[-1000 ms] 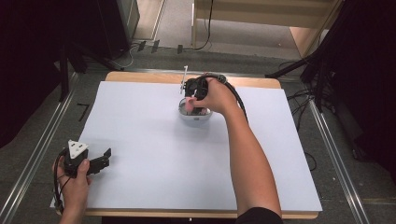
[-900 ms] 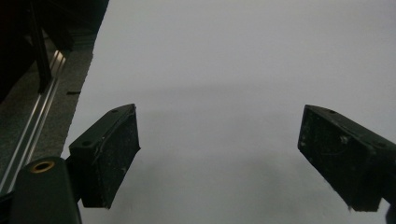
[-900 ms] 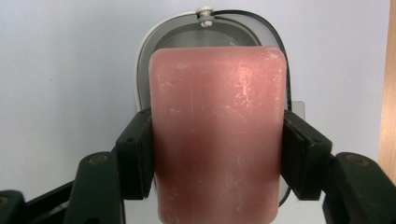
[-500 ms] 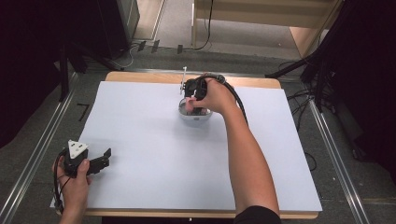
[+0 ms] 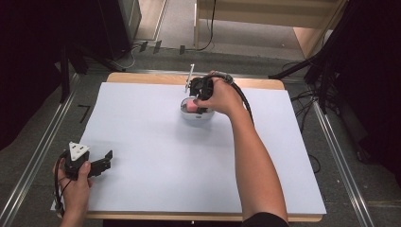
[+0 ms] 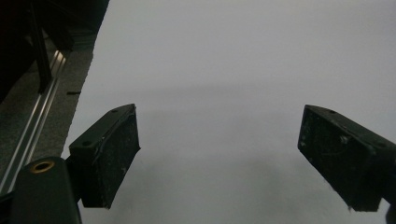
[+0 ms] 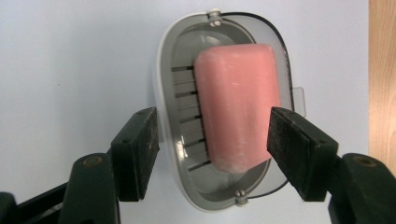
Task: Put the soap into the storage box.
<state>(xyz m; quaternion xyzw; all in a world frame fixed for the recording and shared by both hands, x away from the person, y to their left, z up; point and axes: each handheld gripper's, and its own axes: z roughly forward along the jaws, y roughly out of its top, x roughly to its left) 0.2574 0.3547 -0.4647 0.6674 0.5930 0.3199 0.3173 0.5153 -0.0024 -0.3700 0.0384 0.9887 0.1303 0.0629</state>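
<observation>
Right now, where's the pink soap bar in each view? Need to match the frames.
High view: pink soap bar lies in the grey soap dish, upper centre, just below the right hand-held gripper.
Right gripper view: centre, slightly right of the dish's middle, between the open jaws.
Left gripper view: not in it.
Shared landmark: the white sheet.

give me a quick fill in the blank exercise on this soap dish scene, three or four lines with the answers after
1. The bar of soap lying in the soap dish is ____ in colour.
2. The right claw hangs over the dish with its jaws ____.
3. The left claw has only the ____ sheet between its jaws.
4. In the high view, the dish sits toward the ____ edge of the table.

Missing words: pink; open; white; far
</observation>
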